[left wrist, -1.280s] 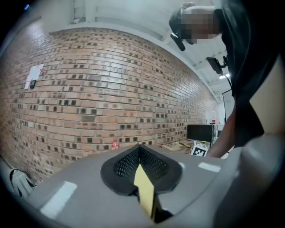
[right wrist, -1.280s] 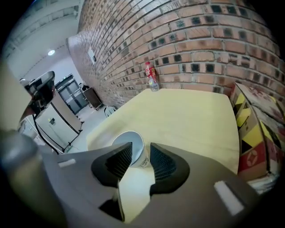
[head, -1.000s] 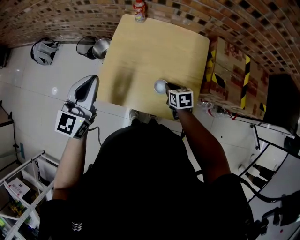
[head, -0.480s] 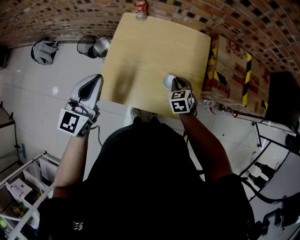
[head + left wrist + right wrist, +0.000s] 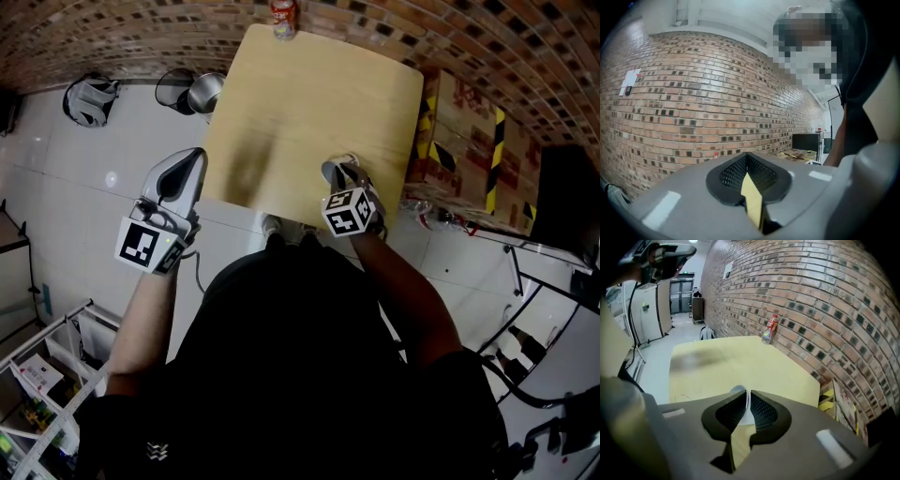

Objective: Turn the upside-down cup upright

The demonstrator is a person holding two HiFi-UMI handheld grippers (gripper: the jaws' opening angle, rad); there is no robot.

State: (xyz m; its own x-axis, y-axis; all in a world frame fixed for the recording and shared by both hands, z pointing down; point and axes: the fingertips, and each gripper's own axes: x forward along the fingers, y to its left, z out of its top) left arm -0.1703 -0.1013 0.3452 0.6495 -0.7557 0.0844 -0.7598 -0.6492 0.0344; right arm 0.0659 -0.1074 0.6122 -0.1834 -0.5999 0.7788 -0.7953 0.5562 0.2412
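Note:
A small white cup point(image 5: 334, 171) is near the front edge of the pale wooden table point(image 5: 309, 94). My right gripper point(image 5: 346, 178) points down onto it. In the right gripper view the cup's thin wall point(image 5: 739, 392) stands between the dark pads point(image 5: 761, 411) of the right gripper point(image 5: 746, 398). These jaws have just been opening a little but still pinch the wall. Which way up the cup is I cannot tell. My left gripper point(image 5: 187, 167) hangs over the floor left of the table. In its own view the left gripper point(image 5: 747, 159) is shut on nothing.
A red-labelled bottle point(image 5: 282, 16) point(image 5: 769, 329) stands at the table's far edge by the brick wall point(image 5: 825, 301). Cardboard boxes point(image 5: 459, 141) sit right of the table. A metal bin point(image 5: 200, 93) stands on the floor at its far left corner.
My right gripper has rolled, its marker cube turning, and shifted slightly along the table's front edge with the cup in its jaws. The left gripper has stayed in place.

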